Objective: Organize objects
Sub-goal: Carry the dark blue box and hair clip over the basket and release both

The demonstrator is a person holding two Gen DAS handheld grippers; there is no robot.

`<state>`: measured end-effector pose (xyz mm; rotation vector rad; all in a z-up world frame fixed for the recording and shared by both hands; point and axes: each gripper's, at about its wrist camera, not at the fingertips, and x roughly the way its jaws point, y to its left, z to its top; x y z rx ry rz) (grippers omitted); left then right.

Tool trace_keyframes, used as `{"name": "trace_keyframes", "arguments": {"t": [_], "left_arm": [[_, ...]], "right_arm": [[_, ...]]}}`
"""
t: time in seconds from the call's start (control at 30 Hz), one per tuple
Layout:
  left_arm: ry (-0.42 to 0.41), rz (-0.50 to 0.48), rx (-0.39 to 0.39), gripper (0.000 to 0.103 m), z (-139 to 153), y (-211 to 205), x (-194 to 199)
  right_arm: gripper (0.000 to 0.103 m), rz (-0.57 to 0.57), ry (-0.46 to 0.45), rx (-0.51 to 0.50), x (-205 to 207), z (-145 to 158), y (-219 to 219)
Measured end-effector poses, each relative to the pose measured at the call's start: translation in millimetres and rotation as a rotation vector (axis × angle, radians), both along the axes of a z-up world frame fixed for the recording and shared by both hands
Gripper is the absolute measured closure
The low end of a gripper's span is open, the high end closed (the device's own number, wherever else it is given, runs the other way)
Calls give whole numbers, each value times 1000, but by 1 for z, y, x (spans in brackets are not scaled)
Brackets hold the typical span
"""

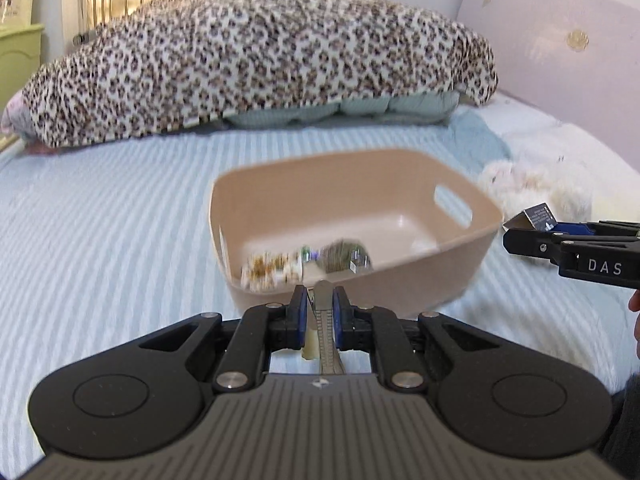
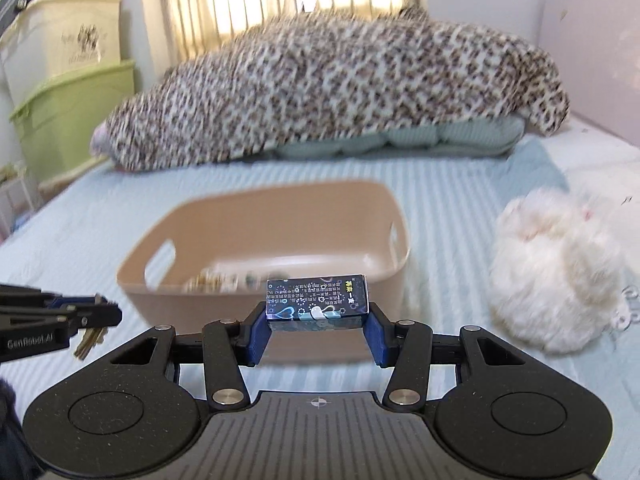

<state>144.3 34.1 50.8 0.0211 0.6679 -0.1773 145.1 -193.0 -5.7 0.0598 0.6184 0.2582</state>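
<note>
- The right gripper (image 2: 318, 330) grasps a small dark box (image 2: 317, 302) at its two ends, in the lower centre of the frame; its long axis runs left to right.
- The left gripper (image 1: 321, 312) is clenched on a narrow metal thing (image 1: 325, 320), perhaps a nail clipper, pointing forward.
- The bin (image 2: 280, 208) lies just beyond both; carry each over the rim before releasing, I think.

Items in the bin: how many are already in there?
2 at least: a yellowish patterned packet and a dark rounded item, both at the near wall of the tan bin. Both are blurred, and that wall may hide more.
</note>
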Motion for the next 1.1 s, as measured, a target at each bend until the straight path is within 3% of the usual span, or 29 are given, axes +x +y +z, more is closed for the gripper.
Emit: {"name": "trace_keyframes", "arguments": {"t": [0.2,0.4,0.77,1.0,1.03,1.1], "left_arm": [[-36,19,-3,89,13,-6,30],[17,48,14,89,1,-15,80],[209,66,101,89,-60,-31,138],[276,101,127,88,-73,-27,149],[273,104,132,87,-72,-26,148],[273,101,135,80,-68,-24,144]], "right_arm": [[57,-28,-55,14,27,22,-3],[57,-46,-73,-19,65,24,1],[57,-37,36,-114,117,-18,17],[57,12,118,-197,135,-37,36],[47,16,130,-192,136,-38,37],[44,23,146,-175,134,-37,38]]}}
